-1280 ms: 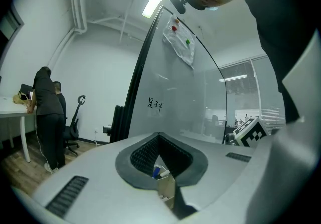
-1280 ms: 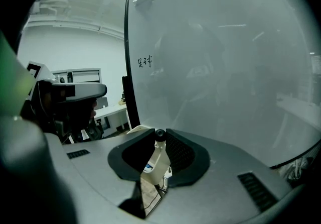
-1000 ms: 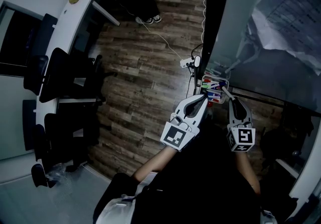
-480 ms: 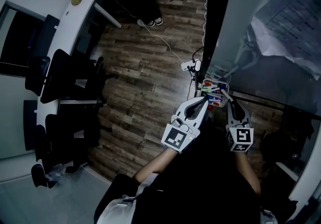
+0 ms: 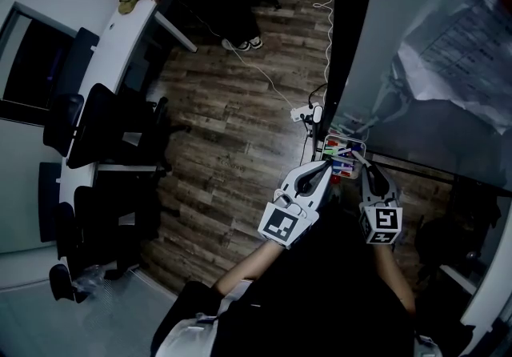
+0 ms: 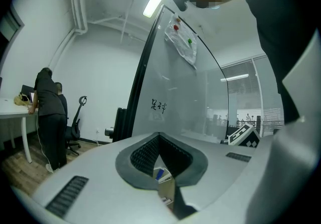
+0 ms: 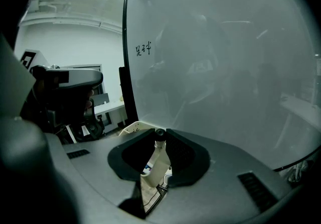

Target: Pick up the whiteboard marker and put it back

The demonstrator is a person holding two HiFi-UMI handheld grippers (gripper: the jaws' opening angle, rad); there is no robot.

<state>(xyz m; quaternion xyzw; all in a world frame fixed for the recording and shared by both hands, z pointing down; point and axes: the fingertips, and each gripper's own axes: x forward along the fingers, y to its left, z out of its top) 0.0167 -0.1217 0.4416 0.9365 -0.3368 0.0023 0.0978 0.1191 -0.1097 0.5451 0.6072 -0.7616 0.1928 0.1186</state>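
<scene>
Whiteboard marker [image 7: 156, 162]: a slim white barrel with a black end cap, standing nearly upright and tilted slightly toward the board. It is clamped between the dark ribbed pads of the right tongs [image 7: 160, 136]. The cap sits level with the jaw tips and the barrel runs down through the gap below them. In the head view the right tongs [image 5: 358, 158] reach over the far end of a small tray [image 5: 353, 140], where other coloured markers [image 5: 340, 157] (blue, green and red) lie side by side.

Left tongs [image 6: 159, 137]: jaw tips clenched together with nothing between them. Through the opening behind the tips a blue marker in the tray shows below. In the head view the left tongs [image 5: 322, 162] lie just beside the tray's left edge, close to the right pair but not touching it.

Edges and room:
- **Whiteboard:** the whiteboard [image 7: 225, 67] fills the space ahead of the right tongs, near the marker's cap. It bears a small patch of handwriting [image 7: 143, 48] and, higher up, a crumpled plastic sheet [image 5: 456, 35].
- **Frame:** the board's black upright [image 5: 344, 43] runs down to the tray's near corner.
- **Floor:** a power strip [image 5: 304, 114] with a white cable lies on the wooden floor [image 5: 232, 115] just beyond the upright. Otherwise the floor lies open to the left.
- **Furniture:** a white table [image 5: 112, 35] and dark chairs [image 5: 104, 123] stand well apart at the far left, where a person [image 6: 47, 112] stands by the table.
</scene>
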